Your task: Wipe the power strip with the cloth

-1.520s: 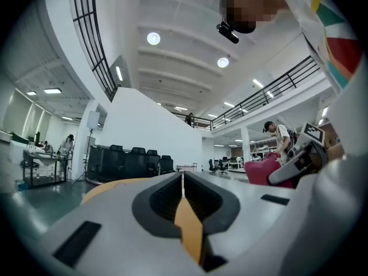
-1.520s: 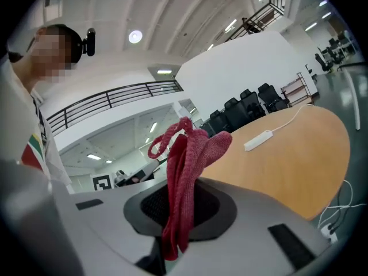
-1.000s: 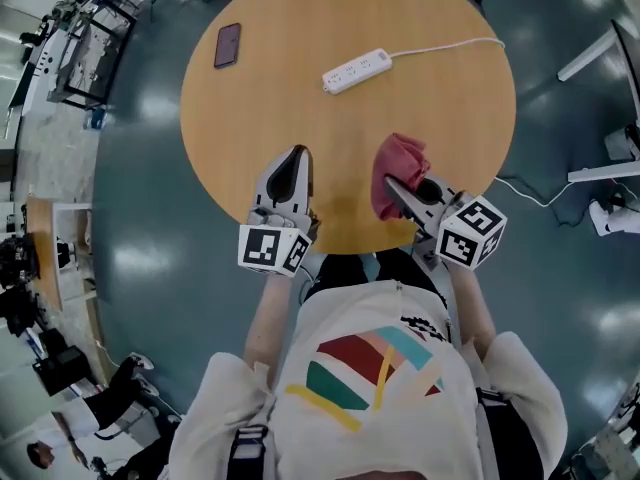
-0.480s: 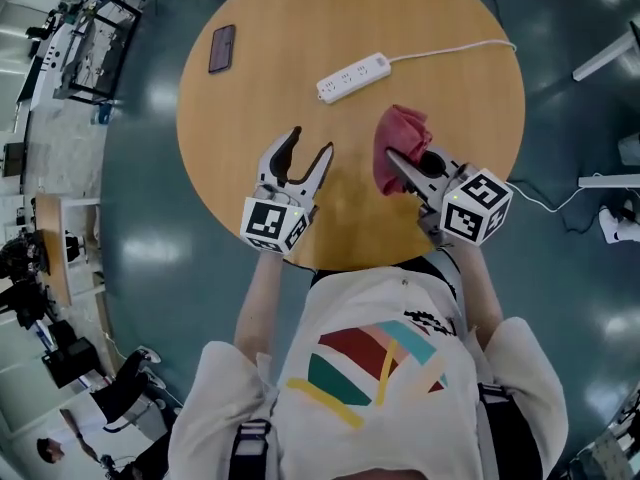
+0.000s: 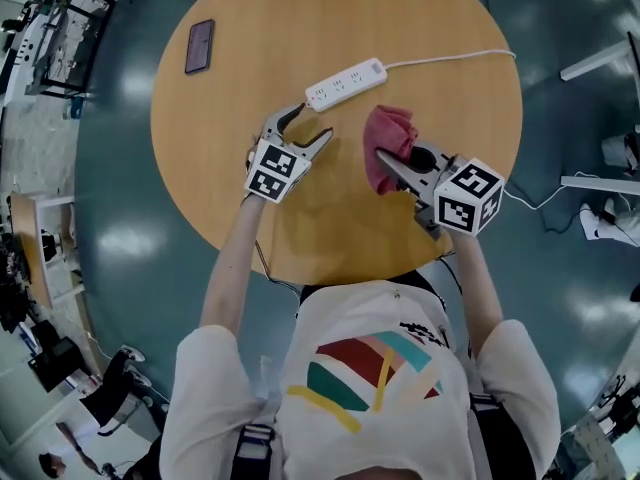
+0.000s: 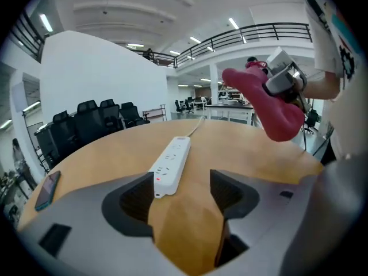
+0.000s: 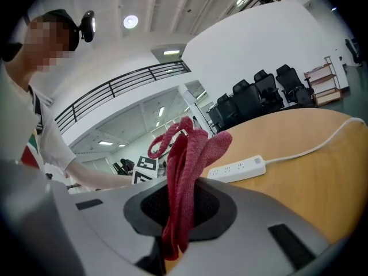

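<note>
My left claw, jaws just opened wide on nothing, is nearer: the white power strip starts just ahead, running lengthwise toward the desk's far-right edge, while my right claw clamps the red cloth.

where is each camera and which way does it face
Head view: on the person's head, facing down at table and power strip; torso, arms, left gripper, right gripper show.
Left gripper view: on that gripper, facing along empty jaws, just opened, at the strip; red cloth shows.
Right gripper view: on that gripper, facing along jaws shut on the cloth; left forearm shows.
Shared: power strip.
</note>
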